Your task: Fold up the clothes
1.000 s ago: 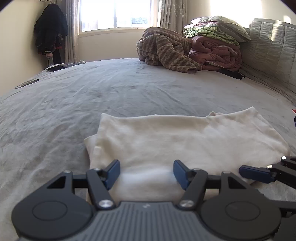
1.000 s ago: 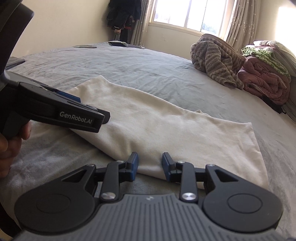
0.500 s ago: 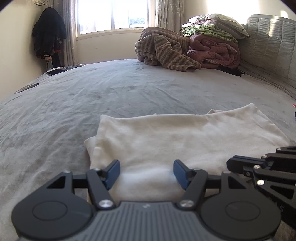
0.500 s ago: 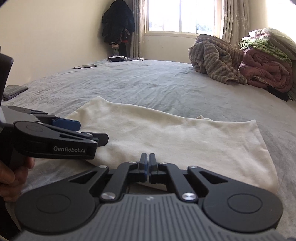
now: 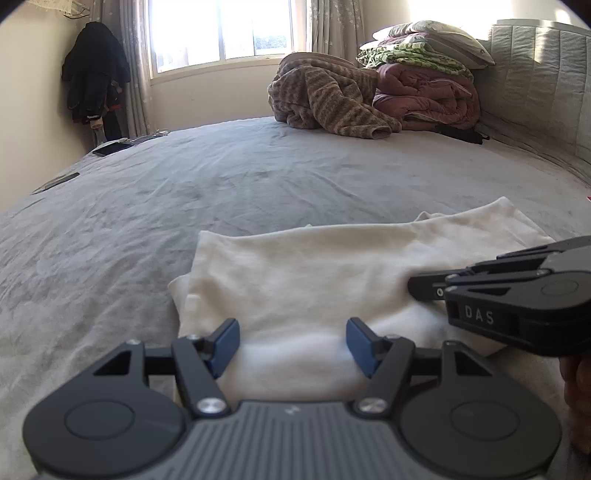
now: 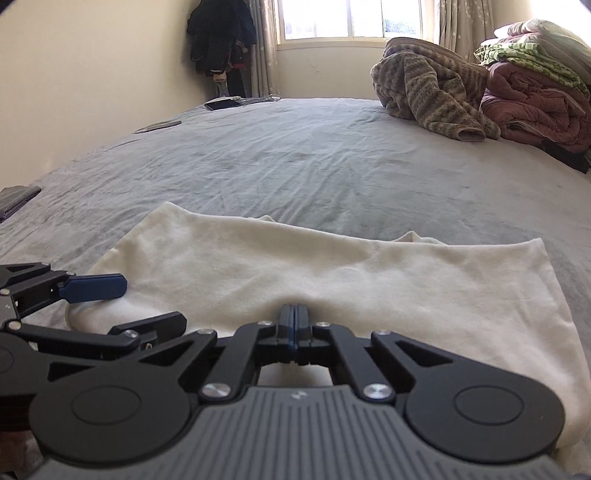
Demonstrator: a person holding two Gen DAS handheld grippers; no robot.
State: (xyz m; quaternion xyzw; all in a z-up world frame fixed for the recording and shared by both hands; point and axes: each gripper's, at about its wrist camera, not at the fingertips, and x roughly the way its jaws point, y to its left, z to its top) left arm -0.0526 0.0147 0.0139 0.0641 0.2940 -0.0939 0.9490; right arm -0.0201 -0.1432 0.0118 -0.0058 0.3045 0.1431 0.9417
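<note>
My left gripper (image 5: 292,345) stood open over the near edge of the cream garment (image 5: 325,280), which lay folded flat on the grey bed (image 5: 221,192). My right gripper (image 6: 295,319) was fully closed at that edge; whether it pinched cloth, I could not tell

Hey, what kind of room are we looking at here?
Most likely a bedroom: a wide bed under a grey sheet, a padded grey headboard, and folded quilts and pillows stacked against it near a curtained window.
</note>
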